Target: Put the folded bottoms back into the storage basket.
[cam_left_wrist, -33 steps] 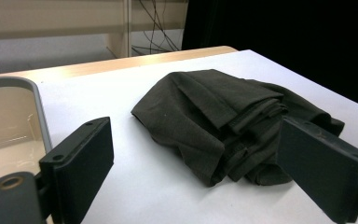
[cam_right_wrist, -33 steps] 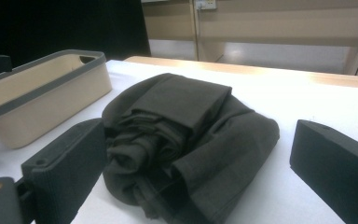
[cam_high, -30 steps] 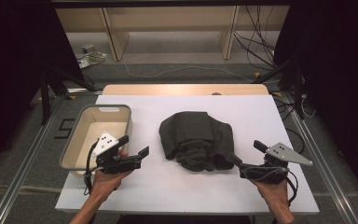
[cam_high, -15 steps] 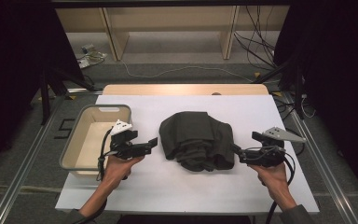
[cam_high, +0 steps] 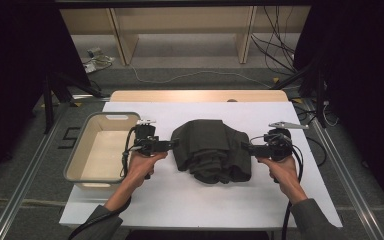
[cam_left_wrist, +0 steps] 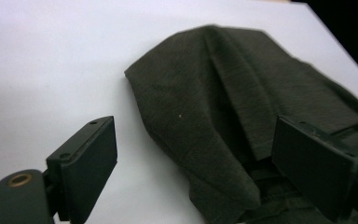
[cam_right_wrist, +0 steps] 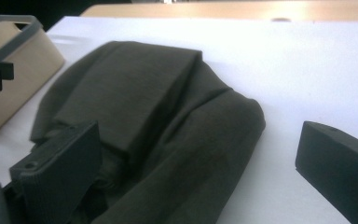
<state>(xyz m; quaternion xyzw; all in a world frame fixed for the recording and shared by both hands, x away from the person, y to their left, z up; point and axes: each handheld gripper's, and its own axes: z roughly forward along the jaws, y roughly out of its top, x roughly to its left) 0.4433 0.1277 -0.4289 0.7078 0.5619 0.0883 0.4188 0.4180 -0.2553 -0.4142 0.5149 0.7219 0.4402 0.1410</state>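
Observation:
A crumpled dark olive garment (cam_high: pixel 211 149) lies in a heap in the middle of the white table (cam_high: pixel 190 200). My left gripper (cam_high: pixel 173 144) is at the heap's left edge, open, its jaws spread around a fold of the garment (cam_left_wrist: pixel 223 116) without closing on it. My right gripper (cam_high: pixel 246 147) is at the heap's right edge, also open, with one jaw low against the garment (cam_right_wrist: pixel 168 126) and the other over bare table. A person's hands hold both grippers from the near side.
A beige bin with a grey rim (cam_high: pixel 78 155) stands at the table's left, just behind the left gripper; its corner (cam_right_wrist: pixel 14 28) shows in the right gripper view. A wooden strip (cam_high: pixel 200 95) runs along the far table edge. Cables trail on the floor beyond.
Both grippers have moved inward and away from the near edge, from beside the heap to its left and right edges. The garment has not moved.

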